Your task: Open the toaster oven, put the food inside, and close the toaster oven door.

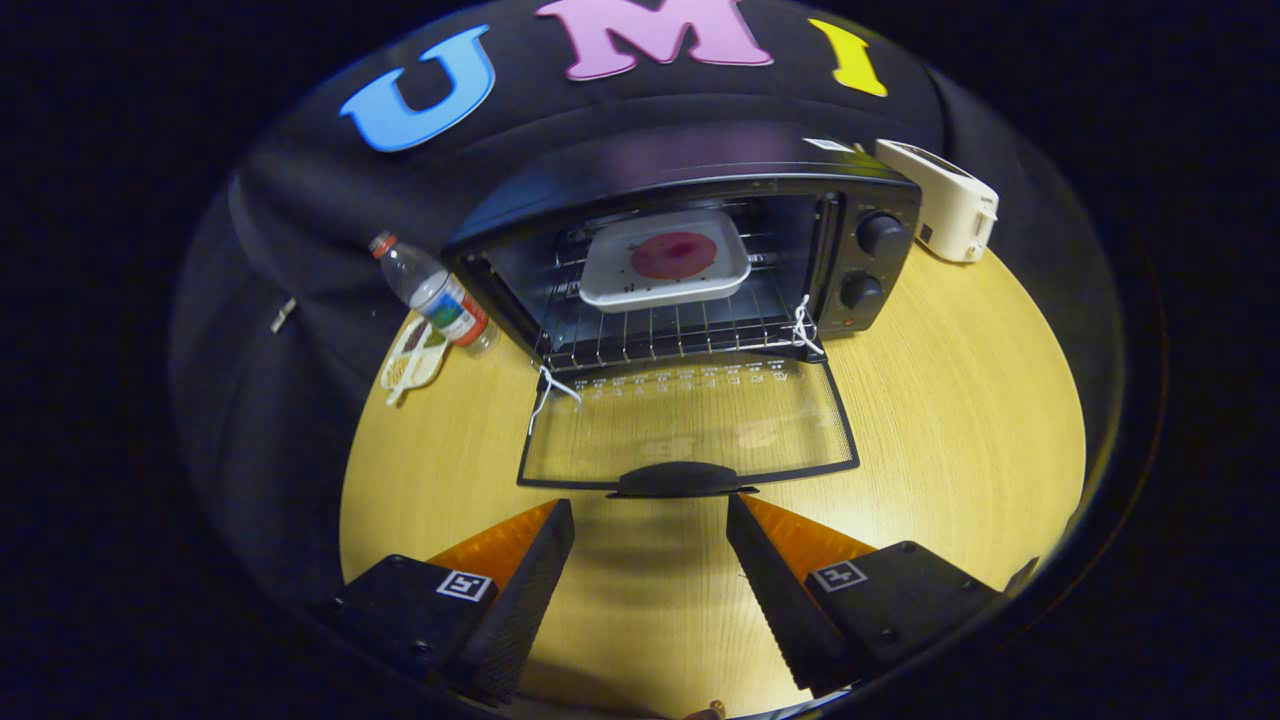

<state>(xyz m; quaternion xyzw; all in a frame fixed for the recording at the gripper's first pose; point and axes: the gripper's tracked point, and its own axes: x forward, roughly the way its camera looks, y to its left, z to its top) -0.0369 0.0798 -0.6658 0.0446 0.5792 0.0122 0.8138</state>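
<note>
The oven (690,250) stood at the back of the worktop (950,400) with its door (690,425) dropped flat toward the camera. A tray (665,262) with a round reddish piece of food (674,255) on it sat on the wire rack (660,330) inside the cavity, so the first two steps looked done and only the closing was left.

The gripper (650,525) hovered low over the worktop with its fingers spread wide and nothing between them. The door's handle (682,479) lay just ahead of the fingertips, roughly centred in the gap, not touched by either finger.

The next move, as I judged it, called for getting under or behind that handle and lifting the door up and back on its hinge until it met the oven's front. Since the door lay nearly flat on the worktop, there seemed little room beneath the handle; a pinch on the handle would likely serve better than a push from below. White cords (803,325) were tied at both hinge corners, and they might snag as the door swung.

A bottle (435,295) leaned left of the oven, a toaster (940,200) stood to its right; both were well apart from the door's path.
</note>
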